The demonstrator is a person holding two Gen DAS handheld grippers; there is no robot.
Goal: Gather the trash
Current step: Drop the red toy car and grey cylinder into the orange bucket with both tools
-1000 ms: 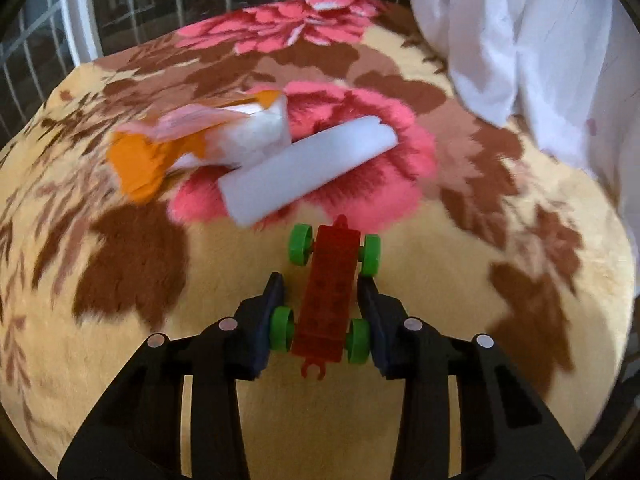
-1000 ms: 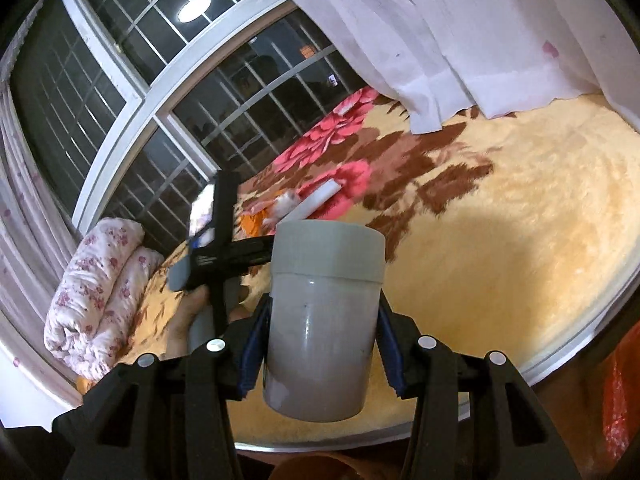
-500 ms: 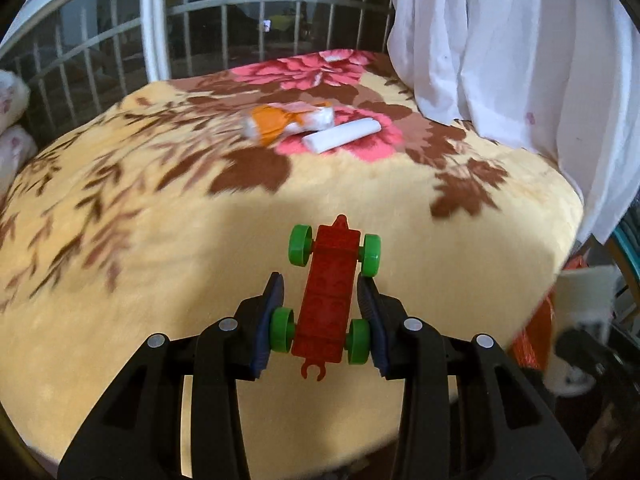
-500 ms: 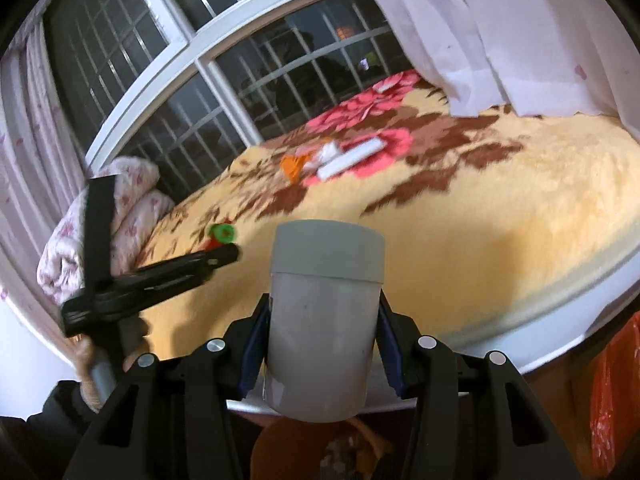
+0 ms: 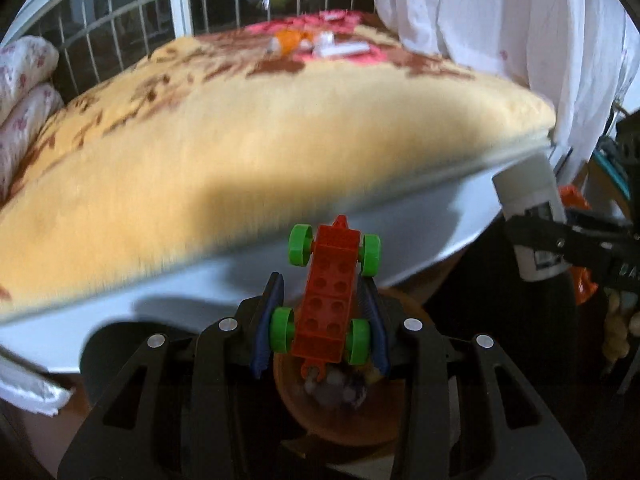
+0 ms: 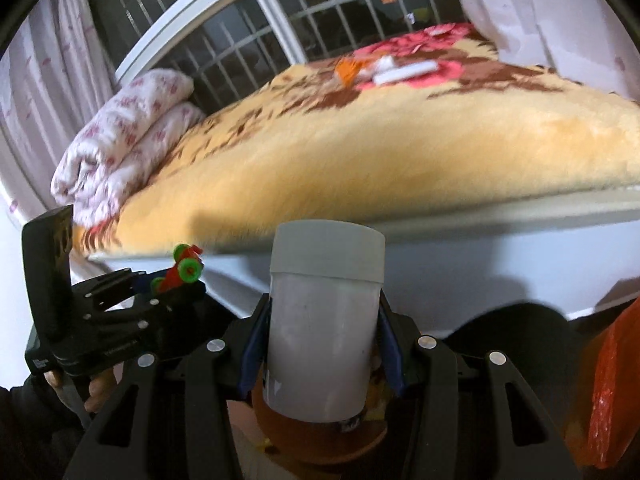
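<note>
My left gripper (image 5: 320, 320) is shut on a red toy brick car (image 5: 328, 300) with green wheels, held off the bed over a brown round bin (image 5: 340, 412) that has litter inside. In the right wrist view the same car (image 6: 182, 270) shows at the left, in the left gripper (image 6: 172, 284). My right gripper (image 6: 322, 344) is shut on a grey-white lidded jar (image 6: 322, 320), above the brown bin (image 6: 320, 436). The jar (image 5: 528, 220) also appears at the right of the left wrist view. An orange wrapper (image 6: 348, 70) and a white tube (image 6: 404, 73) lie far back on the bed.
The bed has a yellow floral blanket (image 5: 240, 140) and a white base (image 6: 500, 248). A folded pink-patterned quilt (image 6: 124, 136) lies at its left end. White curtains (image 5: 500, 28) hang at the right, barred windows behind. An orange-red plastic bag (image 6: 612, 392) sits low right.
Both grippers have drawn back from the bed top to beyond its near edge, over the brown bin. The car and the jar stay gripped. The wrapper and tube now look far away.
</note>
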